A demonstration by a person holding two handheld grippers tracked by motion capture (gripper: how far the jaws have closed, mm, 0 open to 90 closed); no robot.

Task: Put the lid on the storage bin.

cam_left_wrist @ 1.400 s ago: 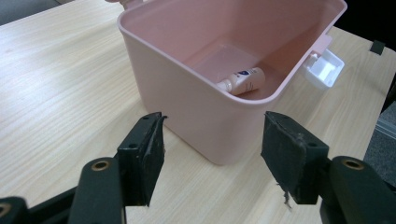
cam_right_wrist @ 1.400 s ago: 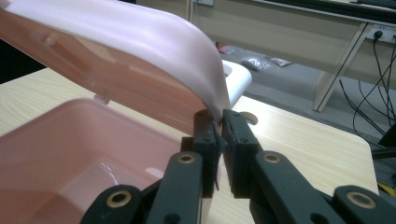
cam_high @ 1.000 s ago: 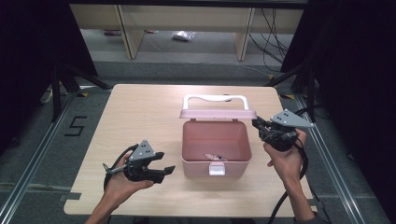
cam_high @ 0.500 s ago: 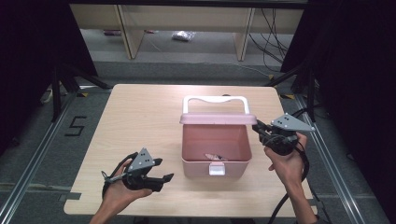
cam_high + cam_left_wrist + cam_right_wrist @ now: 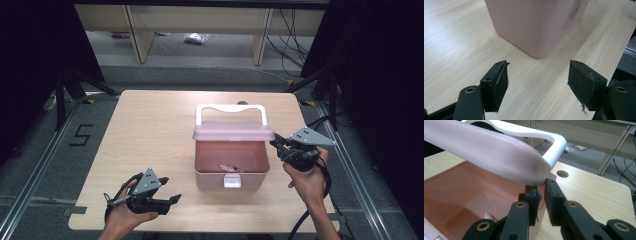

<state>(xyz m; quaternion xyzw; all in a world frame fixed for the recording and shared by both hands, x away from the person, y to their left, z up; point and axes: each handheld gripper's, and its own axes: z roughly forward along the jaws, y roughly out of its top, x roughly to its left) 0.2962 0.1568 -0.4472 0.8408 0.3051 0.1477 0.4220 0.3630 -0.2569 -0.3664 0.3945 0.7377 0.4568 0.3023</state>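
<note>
We see the pink box (image 5: 230, 160) standing mid-table, lid (image 5: 233, 131) raised. Our right gripper (image 5: 278, 146) is nearly closed at the lid's corner. Our left gripper (image 5: 169, 196), jaws just widening and empty, sits near the front edge.

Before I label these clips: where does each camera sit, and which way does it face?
High view: above the person's side, looking forward and down at table and pink box; forearms, both tongs.
Left gripper view: on the left tongs, facing the box corner.
Right gripper view: on the right tongs, at the raised lid.
All share the box.
</note>
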